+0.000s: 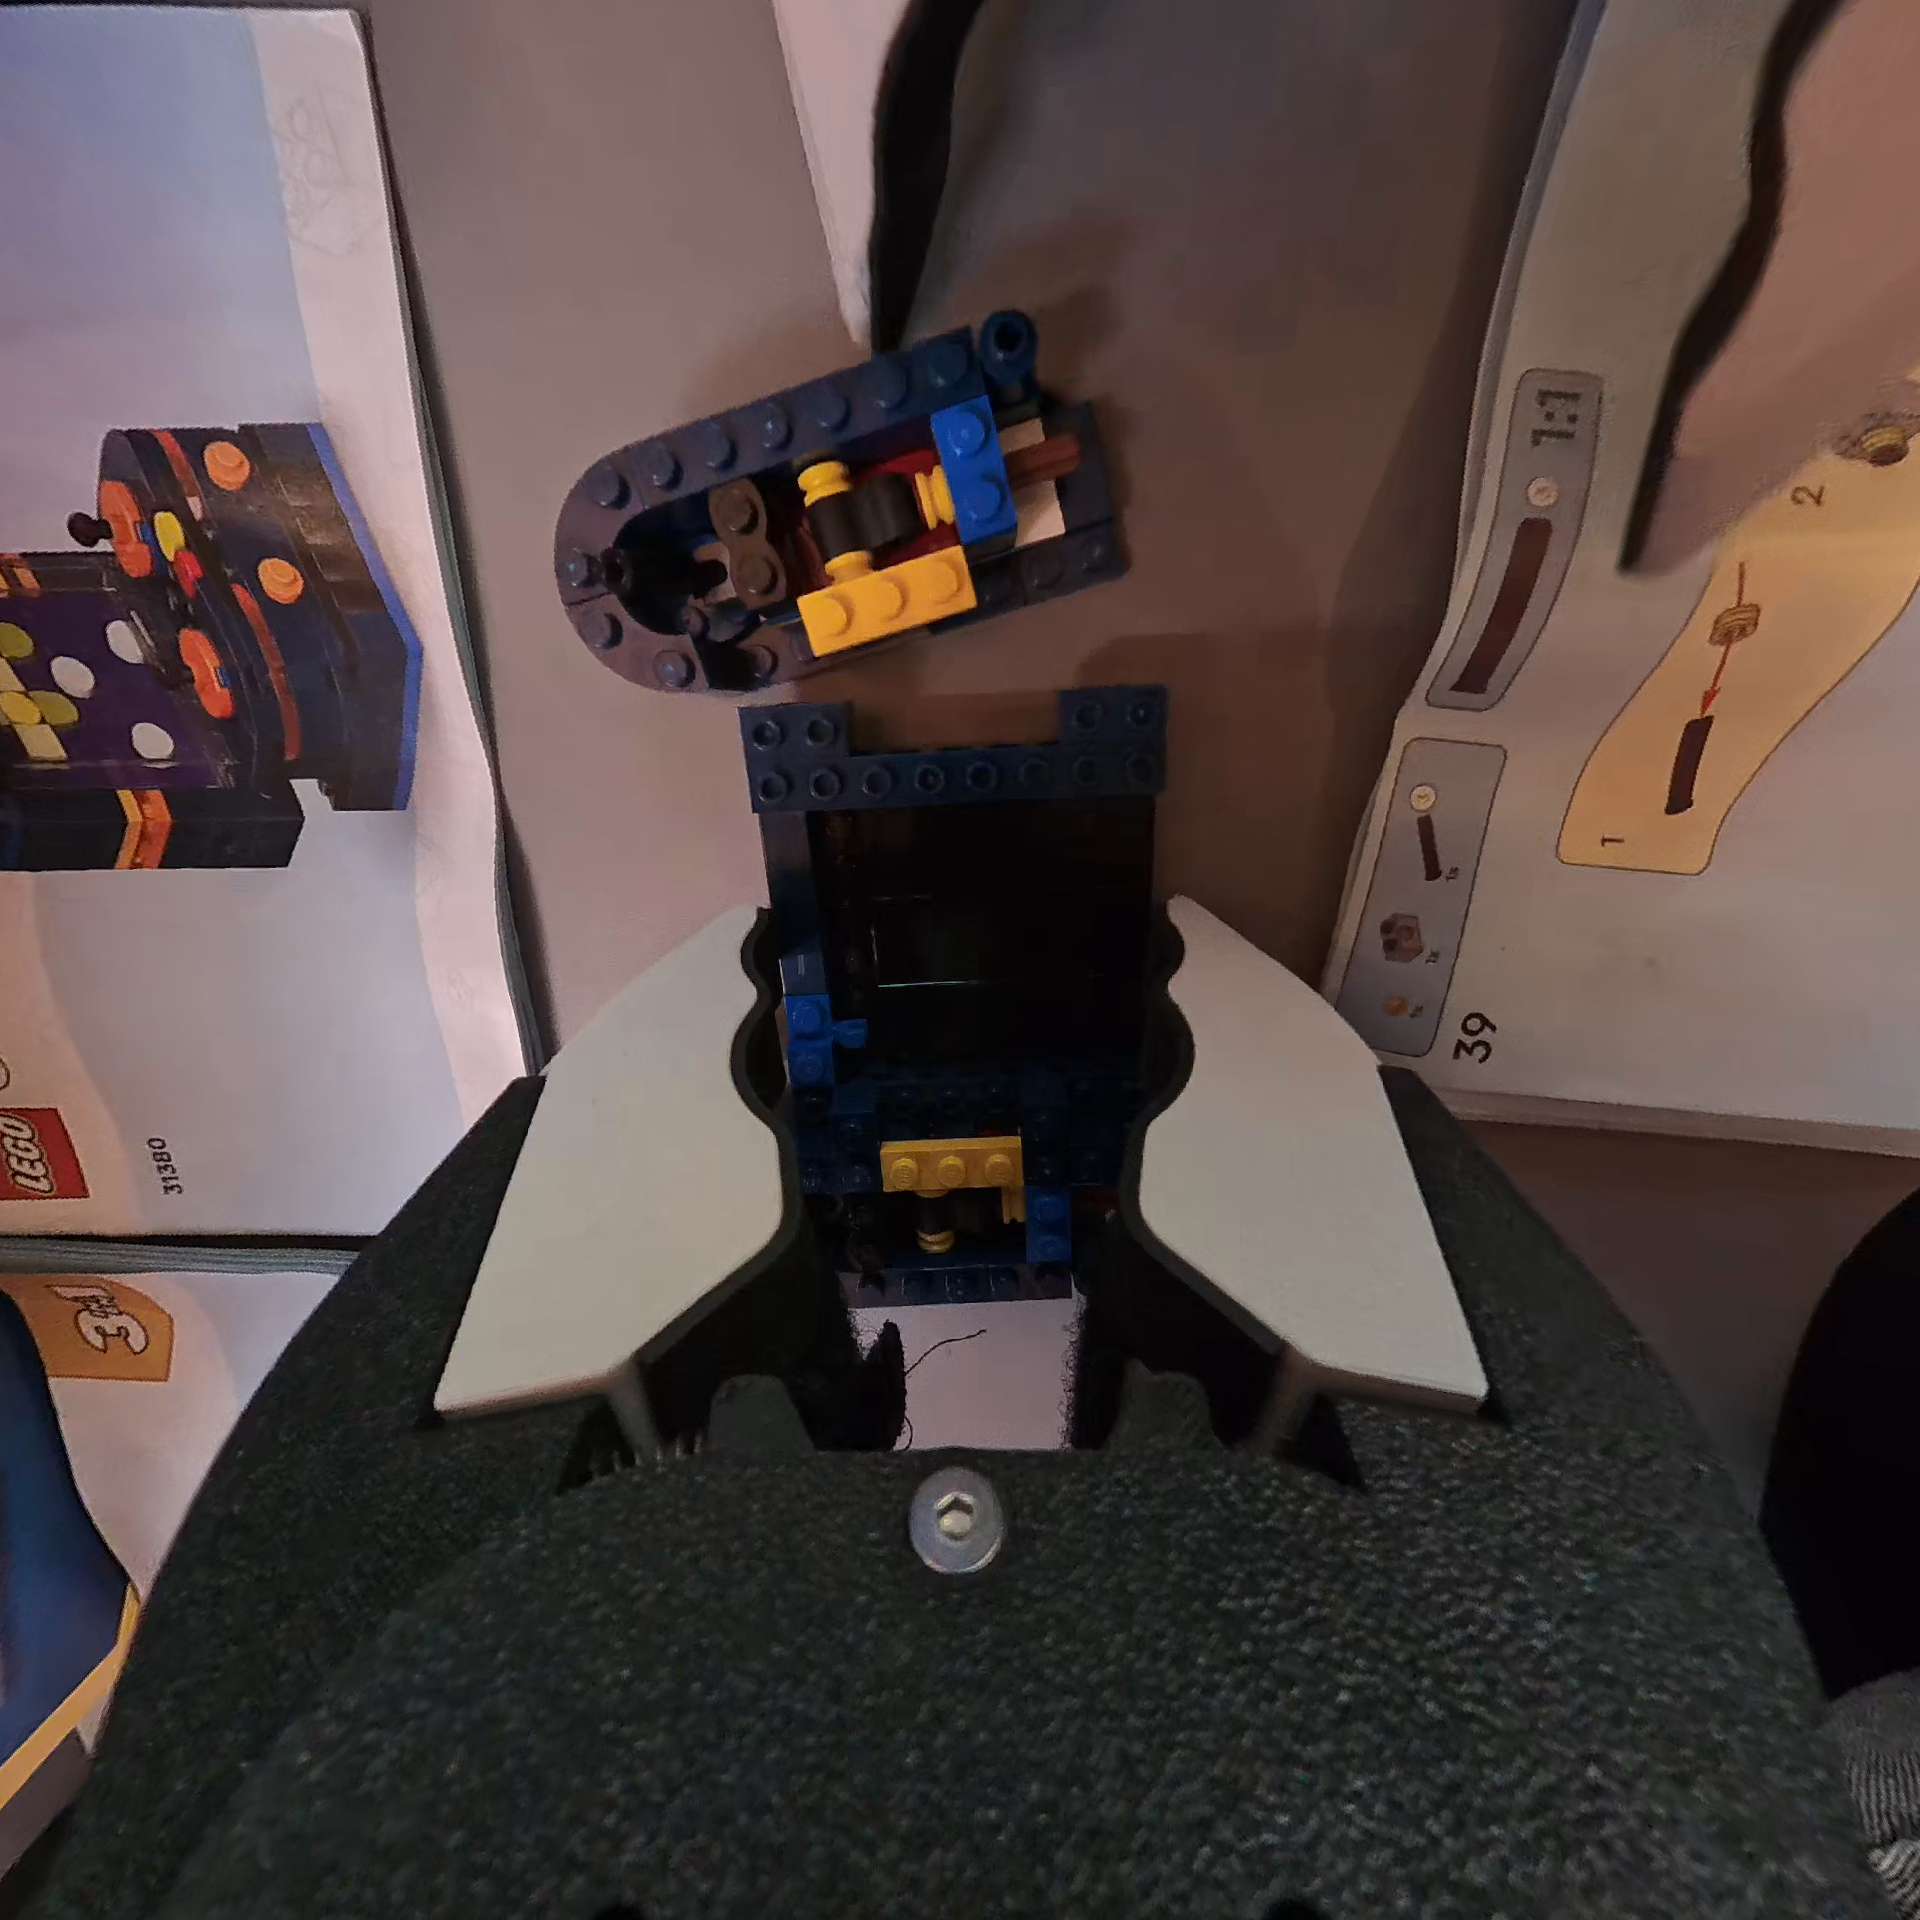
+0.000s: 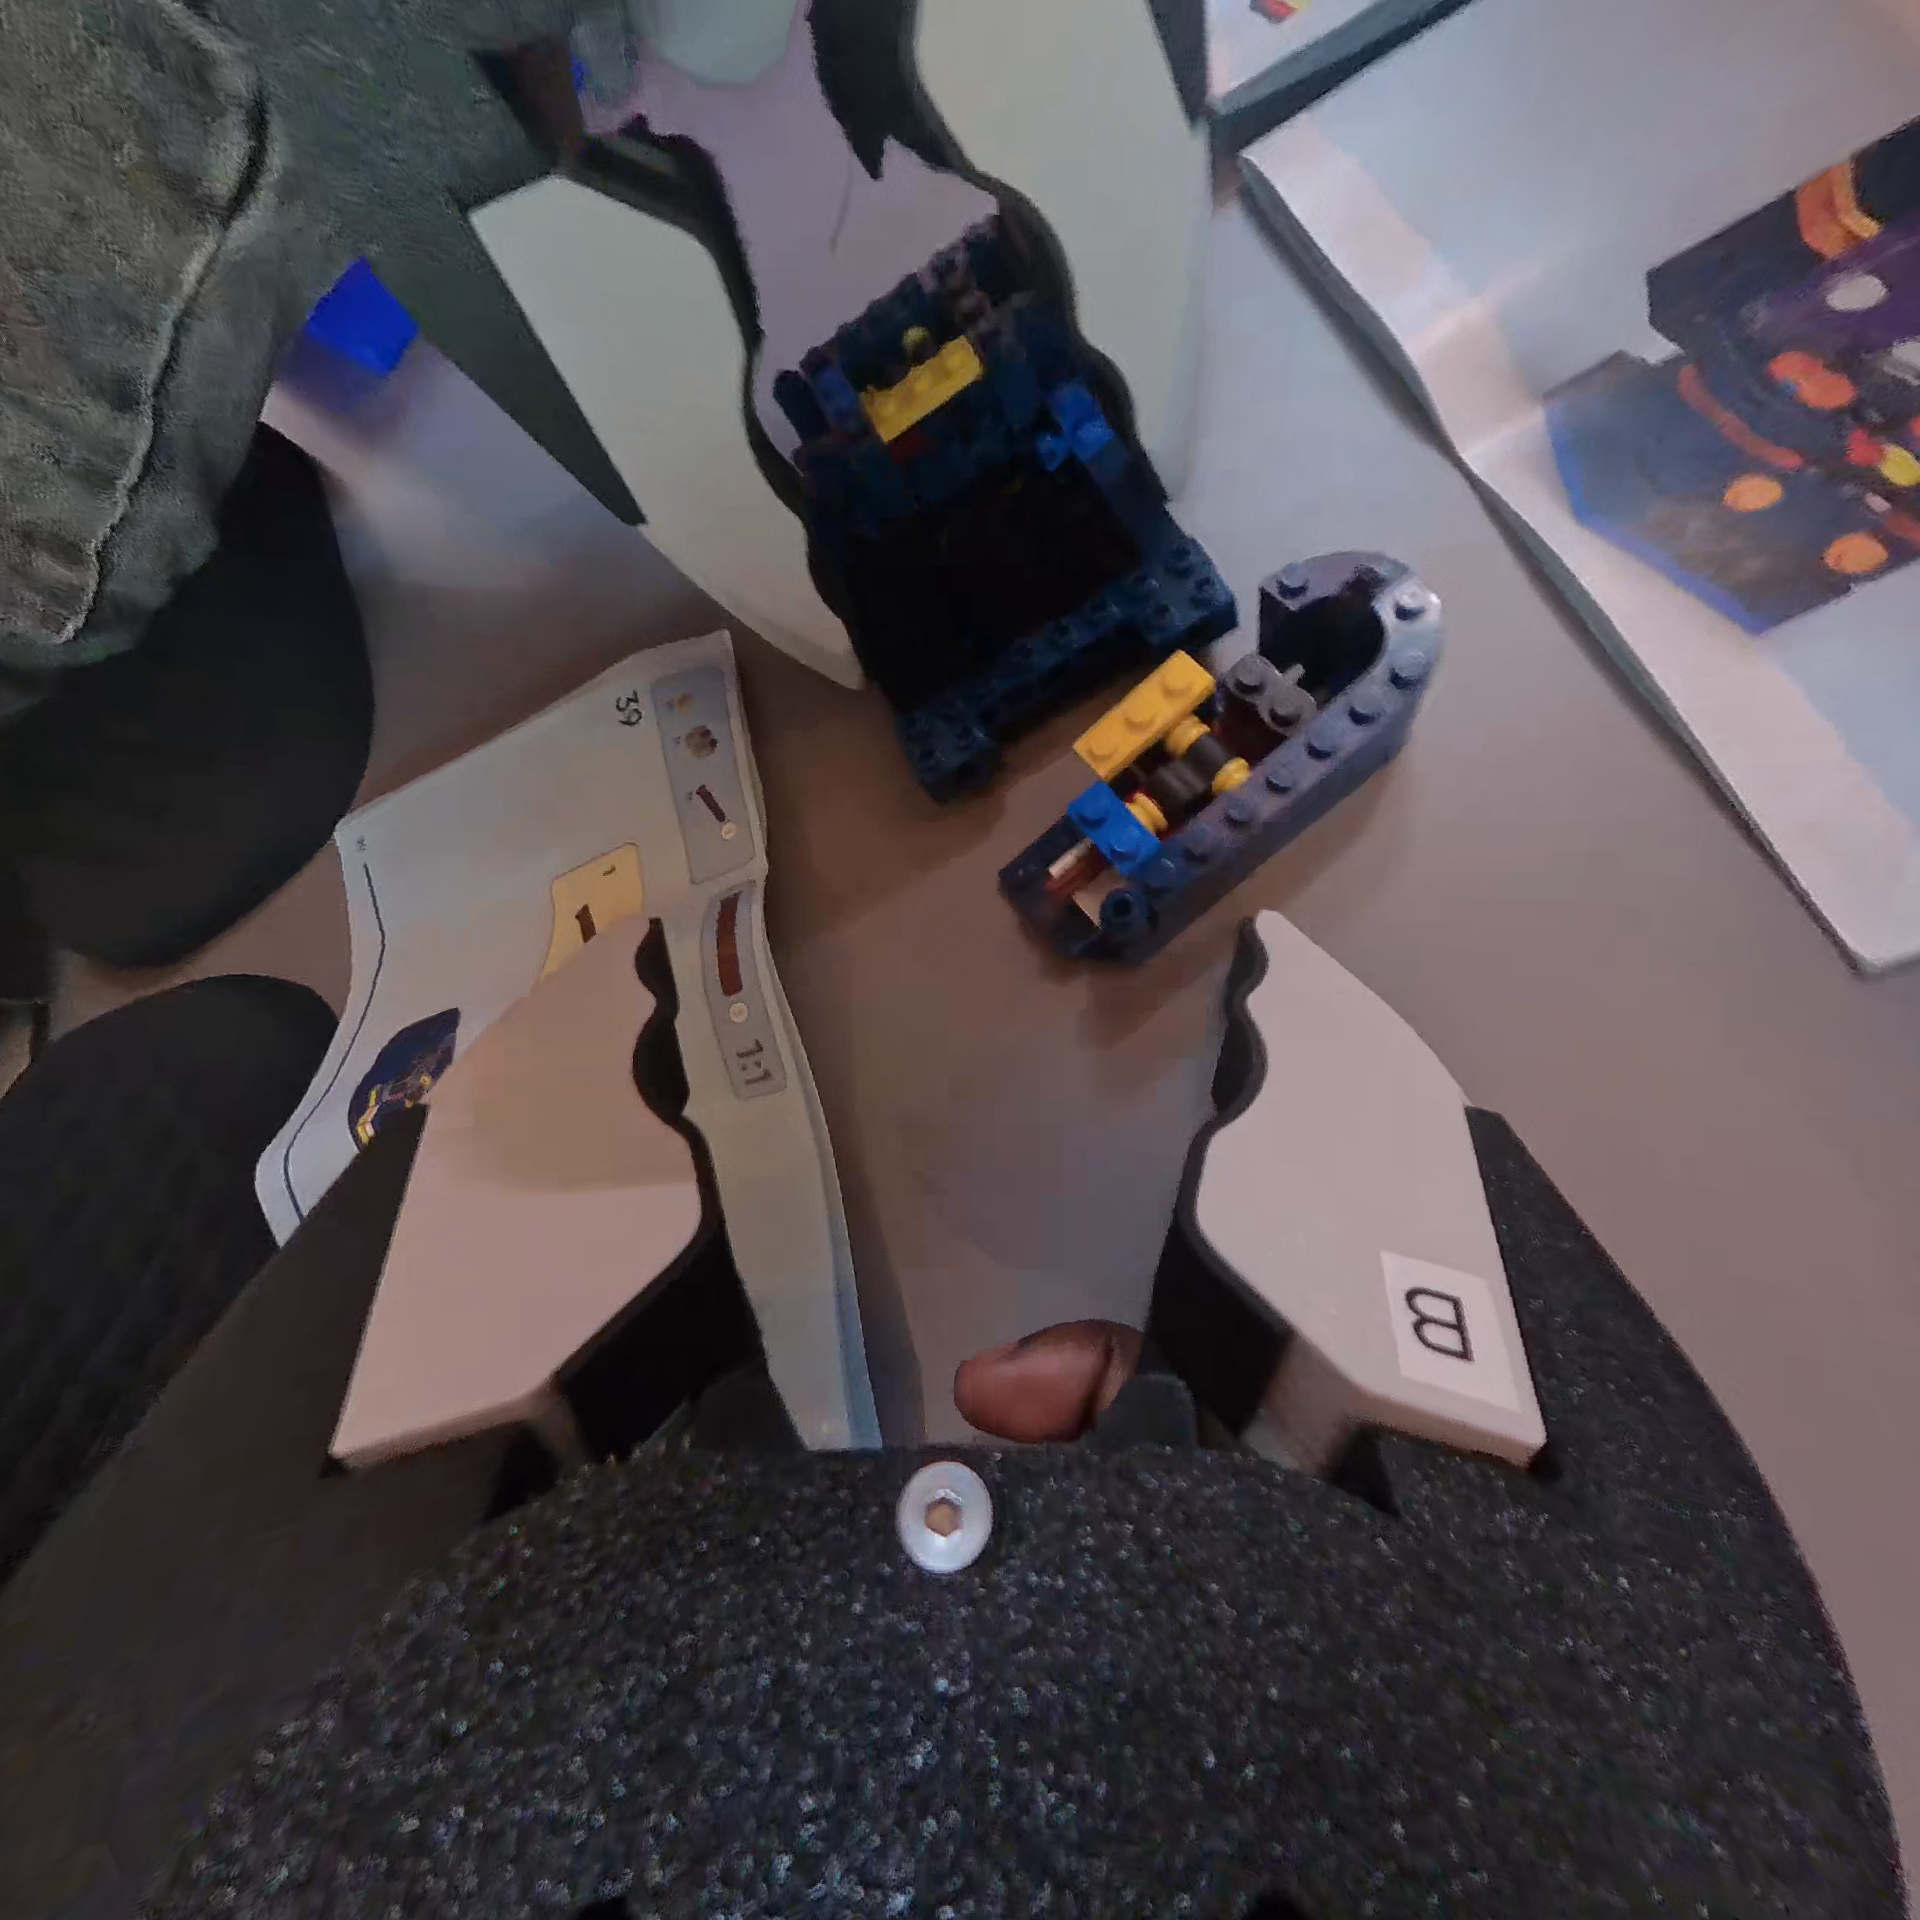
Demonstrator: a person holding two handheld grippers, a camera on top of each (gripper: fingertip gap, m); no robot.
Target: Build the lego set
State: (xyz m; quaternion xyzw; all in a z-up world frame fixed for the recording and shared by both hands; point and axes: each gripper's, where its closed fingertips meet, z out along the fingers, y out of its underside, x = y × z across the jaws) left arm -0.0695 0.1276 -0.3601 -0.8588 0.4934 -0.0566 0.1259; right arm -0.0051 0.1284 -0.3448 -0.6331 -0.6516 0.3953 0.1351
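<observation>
A plain grey-brown tabletop (image 1: 644, 260) fills both views, lit unevenly, with little of the room showing beyond it apart from dark cloth at the left edge of the right wrist view. An open instruction booklet (image 1: 208, 623) with a printed picture of a brick model lies along the left of the left wrist view, and a loose instruction page (image 1: 1662, 831) with part diagrams lies at the right. The left gripper (image 1: 961, 935) holds a dark blue box-shaped brick build (image 1: 956, 852), its white fingers (image 1: 665, 1091) closed against the two side walls low in the centre of the frame. The build's long axis runs straight up the frame, away from the camera, with the studded rim at the far end and a yellow brick (image 1: 951, 1164) near the gripper body. Just beyond that rim, not touching it, a second brick piece with a rounded end (image 1: 831, 520) lies on the table, long axis tilted from lower left to upper right, the rounded end toward the left. In the right wrist view the right gripper (image 2: 945, 987) hovers over the table with its fingers (image 2: 1340, 1143) spread wide and nothing between them; the rounded piece (image 2: 1226, 758) lies just ahead of its right fingertip, and its left finger overlaps the loose page (image 2: 499, 831).
</observation>
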